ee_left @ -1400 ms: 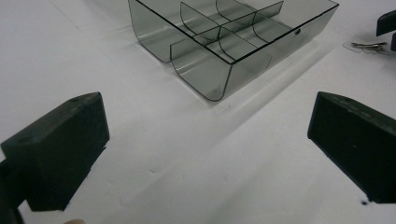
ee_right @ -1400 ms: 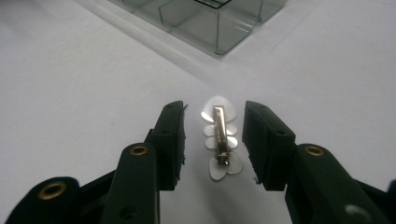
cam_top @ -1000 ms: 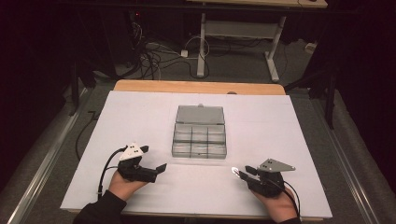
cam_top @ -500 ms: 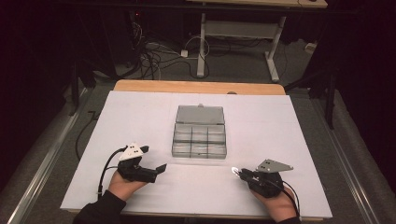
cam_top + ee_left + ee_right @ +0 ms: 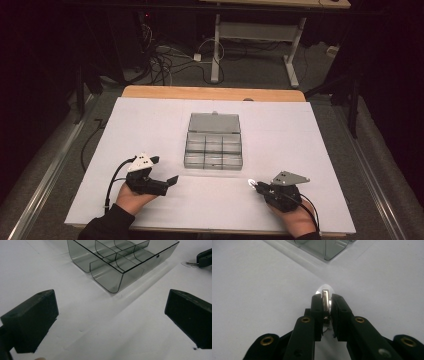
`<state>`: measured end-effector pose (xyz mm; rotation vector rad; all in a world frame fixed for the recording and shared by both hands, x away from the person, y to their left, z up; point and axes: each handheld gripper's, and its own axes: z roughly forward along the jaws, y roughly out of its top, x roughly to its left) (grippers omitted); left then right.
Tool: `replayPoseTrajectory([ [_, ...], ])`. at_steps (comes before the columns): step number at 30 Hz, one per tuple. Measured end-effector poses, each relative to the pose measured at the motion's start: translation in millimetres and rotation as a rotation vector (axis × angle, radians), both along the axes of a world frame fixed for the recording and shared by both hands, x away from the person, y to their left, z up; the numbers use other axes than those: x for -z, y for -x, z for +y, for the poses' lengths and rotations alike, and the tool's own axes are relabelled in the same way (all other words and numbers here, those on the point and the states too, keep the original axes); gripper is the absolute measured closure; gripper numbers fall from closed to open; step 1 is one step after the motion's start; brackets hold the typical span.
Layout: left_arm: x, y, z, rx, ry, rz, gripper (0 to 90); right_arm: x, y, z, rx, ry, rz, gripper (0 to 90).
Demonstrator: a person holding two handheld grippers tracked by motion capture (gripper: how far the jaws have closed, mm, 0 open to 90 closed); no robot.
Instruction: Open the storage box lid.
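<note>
Your right gripper (image 5: 259,187) sits lower right of centre in the high view, jaws closed down on a small shiny metal piece (image 5: 325,300); in the right gripper view that piece is a narrow silver strip standing edge-on between the two black jaws, polished and reflective, with a rounded clear or silvery tab poking out past the jaw tips toward the top of the frame. From above it reads as a bright white glint (image 5: 251,183) at the gripper tip, low over the white counter (image 5: 300,130); whether it touches the surface, cannot tell. Exact kind of part too small to tell. Your left gripper (image 5: 165,171) is lower left of centre in the high view, jaws spread wide with nothing between them; in the left gripper view the two black jaw blocks sit at the far left and far right edges with bare counter between. The smoky translucent compartment box (image 5: 214,146) lies mid-frame in the high view, lid flipped open toward the far side, divided into rows of small cells, and is well apart from both grippers. In the left gripper view the box (image 5: 120,262) fills the upper middle, curved grey walls and dividers, cells look empty.
</note>
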<state>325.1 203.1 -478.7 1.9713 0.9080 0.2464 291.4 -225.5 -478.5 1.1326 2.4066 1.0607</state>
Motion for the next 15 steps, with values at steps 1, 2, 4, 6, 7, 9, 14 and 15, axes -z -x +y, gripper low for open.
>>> replayPoseTrajectory([
  [1,0.0,0.1,-0.2,0.001,0.001,0.000,0.0,0.1,-0.4,-0.1,-0.004,0.004,-0.003,82.0],
  [2,0.0,0.3,-0.5,0.002,0.001,-0.001,0.0,0.1,-0.5,-0.1,-0.004,0.003,-0.003,82.1],
  [4,0.0,0.3,-0.8,0.003,0.001,-0.001,0.0,0.1,-0.6,-0.2,-0.006,0.003,-0.003,82.1],
  [6,0.2,0.6,-0.9,0.004,-0.001,0.000,0.0,0.1,-0.5,0.0,-0.008,0.007,-0.005,82.1],
  [7,0.2,0.7,-1.0,0.002,-0.002,0.001,0.0,0.1,-0.3,0.2,-0.007,0.008,-0.005,82.2],
  [9,-0.1,1.3,-1.3,-0.005,-0.002,-0.001,0.0,0.1,-0.2,0.3,-0.009,0.010,-0.005,82.1],
  [14,-0.4,1.8,-1.8,-0.010,-0.005,-0.006,0.0,0.2,0.2,1.0,-0.016,0.019,-0.014,81.1],
  [15,-0.3,1.7,-2.1,-0.010,-0.006,-0.008,0.0,0.2,0.2,1.1,-0.017,0.019,-0.015,81.0],
])
